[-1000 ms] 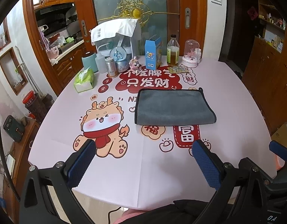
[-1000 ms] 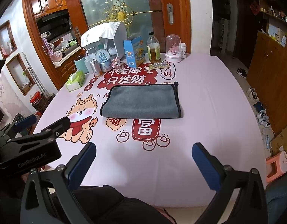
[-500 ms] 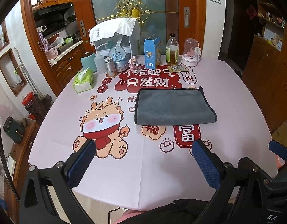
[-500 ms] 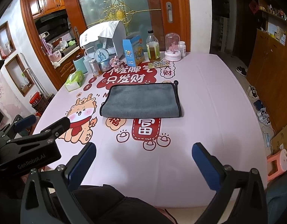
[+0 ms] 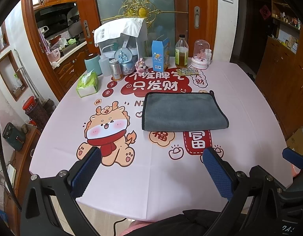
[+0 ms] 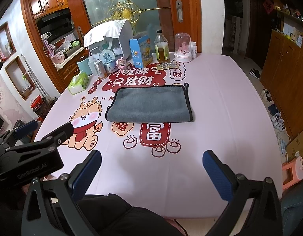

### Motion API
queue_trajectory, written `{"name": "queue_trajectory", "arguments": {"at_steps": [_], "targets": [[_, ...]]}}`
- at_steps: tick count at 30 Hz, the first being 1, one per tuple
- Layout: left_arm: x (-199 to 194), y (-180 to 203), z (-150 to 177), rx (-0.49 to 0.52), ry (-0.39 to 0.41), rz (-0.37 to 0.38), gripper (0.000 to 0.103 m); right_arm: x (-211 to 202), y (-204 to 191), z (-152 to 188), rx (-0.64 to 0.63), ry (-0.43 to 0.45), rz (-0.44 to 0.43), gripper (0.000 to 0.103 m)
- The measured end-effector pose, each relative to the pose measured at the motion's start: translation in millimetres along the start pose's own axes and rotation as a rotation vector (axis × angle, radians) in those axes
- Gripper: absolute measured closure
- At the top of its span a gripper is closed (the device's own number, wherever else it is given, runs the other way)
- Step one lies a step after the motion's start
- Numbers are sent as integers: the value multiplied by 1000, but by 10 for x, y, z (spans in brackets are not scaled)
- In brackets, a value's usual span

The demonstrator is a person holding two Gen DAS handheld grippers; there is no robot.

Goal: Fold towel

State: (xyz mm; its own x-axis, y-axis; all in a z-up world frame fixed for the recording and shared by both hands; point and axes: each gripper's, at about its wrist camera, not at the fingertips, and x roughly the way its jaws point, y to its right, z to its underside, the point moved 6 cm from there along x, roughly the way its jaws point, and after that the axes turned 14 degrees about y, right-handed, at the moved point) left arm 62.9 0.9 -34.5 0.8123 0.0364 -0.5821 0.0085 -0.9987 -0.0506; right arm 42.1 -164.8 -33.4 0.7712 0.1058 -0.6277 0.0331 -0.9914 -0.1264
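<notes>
Near the middle of the counter (image 5: 249,102), on its pink printed cloth, lay the grey towel (image 5: 183,111), well apart from both claws. It looked already doubled over once: a soft rounded fold ran along its near edge, while black piping trimmed its left, far and right sides, and a small hanging loop stuck out at the far right corner. It lay flat and smooth, a wide rectangle.

The left claw (image 5: 151,171) was spread wide and held nothing, poised over the near edge of the counter. The right claw (image 6: 151,171) was likewise wide open and empty, beside its partner.

By my judgement, the step in hand was the approach, with no grasp yet made. The next move would call for both claws to travel forward to one short end of the towel, pinch both layers at its two corners, and carry that end across to the opposite side.
</notes>
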Motion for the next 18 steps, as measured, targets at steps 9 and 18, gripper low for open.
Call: {"name": "queue_trajectory", "arguments": {"at_steps": [9, 18], "targets": [[1, 0, -6, 0, -1, -1, 1, 15, -18, 49, 0, -3, 0, 0], [3, 2, -17, 0, -2, 0, 1, 44, -54, 137, -1, -10, 1, 0]]}}
